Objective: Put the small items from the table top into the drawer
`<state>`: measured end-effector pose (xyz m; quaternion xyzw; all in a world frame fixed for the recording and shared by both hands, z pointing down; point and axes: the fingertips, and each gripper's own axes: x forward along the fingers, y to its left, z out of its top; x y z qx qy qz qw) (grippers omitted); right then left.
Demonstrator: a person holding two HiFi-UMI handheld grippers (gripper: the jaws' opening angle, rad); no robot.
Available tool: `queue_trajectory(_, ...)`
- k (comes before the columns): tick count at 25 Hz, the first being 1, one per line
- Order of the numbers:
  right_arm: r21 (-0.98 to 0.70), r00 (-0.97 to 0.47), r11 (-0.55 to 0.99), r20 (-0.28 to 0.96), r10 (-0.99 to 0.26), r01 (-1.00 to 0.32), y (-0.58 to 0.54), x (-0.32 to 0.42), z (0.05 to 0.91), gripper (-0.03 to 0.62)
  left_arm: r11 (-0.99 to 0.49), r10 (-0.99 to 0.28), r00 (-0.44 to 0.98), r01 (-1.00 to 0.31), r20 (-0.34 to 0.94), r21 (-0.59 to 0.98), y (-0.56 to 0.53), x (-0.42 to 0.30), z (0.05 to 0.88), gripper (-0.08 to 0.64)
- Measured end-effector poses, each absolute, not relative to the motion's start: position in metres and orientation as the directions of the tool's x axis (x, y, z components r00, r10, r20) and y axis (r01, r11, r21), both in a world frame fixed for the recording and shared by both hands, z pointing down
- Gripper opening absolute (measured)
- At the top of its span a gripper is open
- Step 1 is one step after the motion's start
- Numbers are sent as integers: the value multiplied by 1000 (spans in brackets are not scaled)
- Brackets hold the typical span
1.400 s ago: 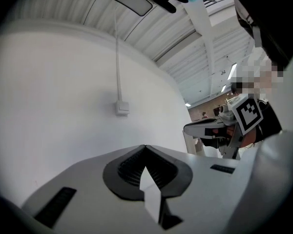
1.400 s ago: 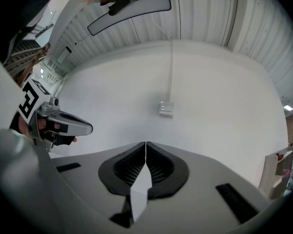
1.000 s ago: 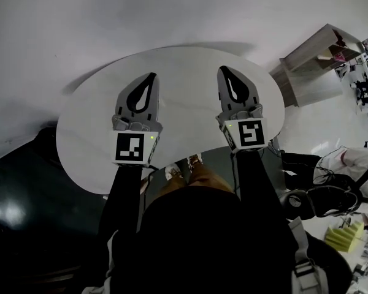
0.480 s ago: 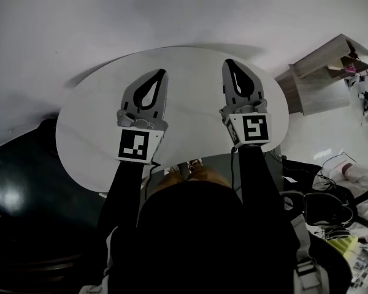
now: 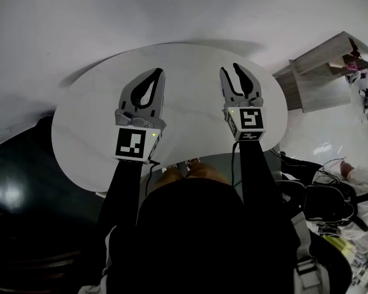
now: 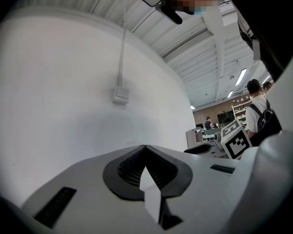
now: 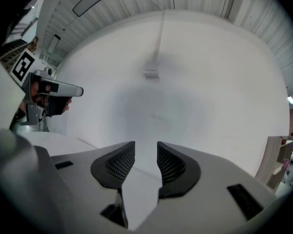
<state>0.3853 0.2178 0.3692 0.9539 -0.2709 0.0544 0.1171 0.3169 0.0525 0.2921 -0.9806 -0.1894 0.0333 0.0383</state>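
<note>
Both grippers hang over a round white table (image 5: 86,121) on which no small items show, and no drawer is in view. My left gripper (image 5: 159,72) is shut, its tips meeting with nothing between them; the left gripper view shows the same closed tips (image 6: 145,146) pointing at a white wall. My right gripper (image 5: 230,69) is open. Its jaws have just been opening, and the gap (image 7: 146,145) between the ribbed pads (image 7: 118,162) is empty, with only tabletop and wall beyond.
A wooden shelf unit (image 5: 322,66) stands on the floor right of the table. A white wall (image 5: 172,11) rises just behind the table, with a small box and cable on it (image 7: 151,73). Dark floor (image 5: 18,182) lies to the left. The person's legs are at the near table edge.
The right gripper's jaws went from shut to parted, and it shifted slightly over the table. The left gripper moved a little forward, still shut.
</note>
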Motion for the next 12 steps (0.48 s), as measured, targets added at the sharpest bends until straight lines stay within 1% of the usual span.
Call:
queue_trajectory(5,134,816,-826,301,-493,-548,229,382,424,172,-928,366,930,363,-21,-87,57,318,299,12)
queue_trajectory(8,106,791,-825,371,-486,-556,238,378,457,196,-930,357,934,356,5,-89,59,317,308,14)
queue_trajectory(12,114,770,-832,463,-439,-543,258,381,503,201,-924,371,929,370,12,-98,65,317,312,14)
